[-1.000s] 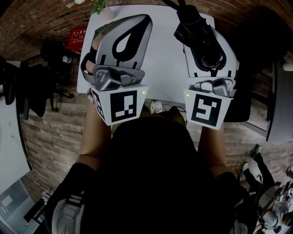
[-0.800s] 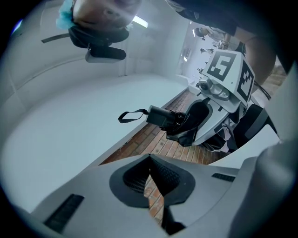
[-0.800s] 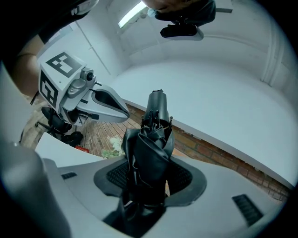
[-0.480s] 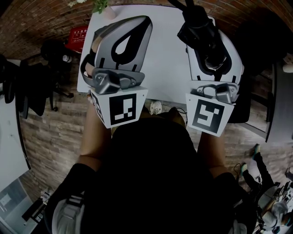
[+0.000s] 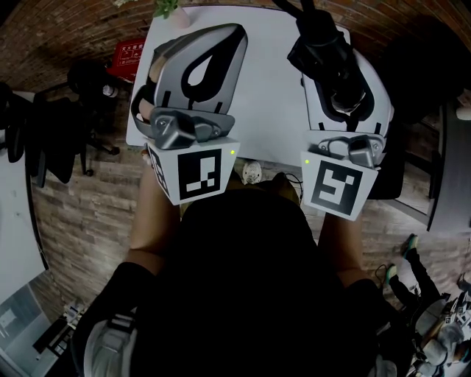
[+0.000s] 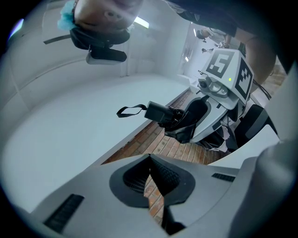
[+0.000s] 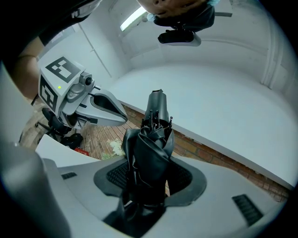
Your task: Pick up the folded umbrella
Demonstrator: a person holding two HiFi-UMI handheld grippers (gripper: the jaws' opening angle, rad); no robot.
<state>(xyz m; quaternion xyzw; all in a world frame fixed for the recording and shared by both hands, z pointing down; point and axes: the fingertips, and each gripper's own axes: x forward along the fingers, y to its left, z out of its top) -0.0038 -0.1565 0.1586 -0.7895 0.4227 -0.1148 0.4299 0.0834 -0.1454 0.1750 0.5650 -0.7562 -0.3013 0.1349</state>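
Note:
The folded black umbrella (image 5: 324,43) is off the white table (image 5: 268,103), clamped lengthwise in my right gripper (image 5: 329,59). In the right gripper view its crumpled canopy (image 7: 150,144) fills the gap between the pads (image 7: 184,179), and its handle end points away from me. The left gripper view shows the umbrella (image 6: 170,116) from the side, with its wrist strap dangling towards the table. My left gripper (image 5: 235,33) hovers to the left at about the same height. It is shut with nothing in it, its fingertips (image 6: 150,158) touching.
Below lies a brick-pattern floor. A small plant (image 5: 165,9) stands at the table's far left corner, with a red box (image 5: 125,59) on the floor beside it. Black office chairs (image 5: 55,140) stand to the left, and another dark seat (image 5: 423,66) to the right.
The right gripper and the umbrella have drifted slightly to the right in the head view. The left gripper has held still.

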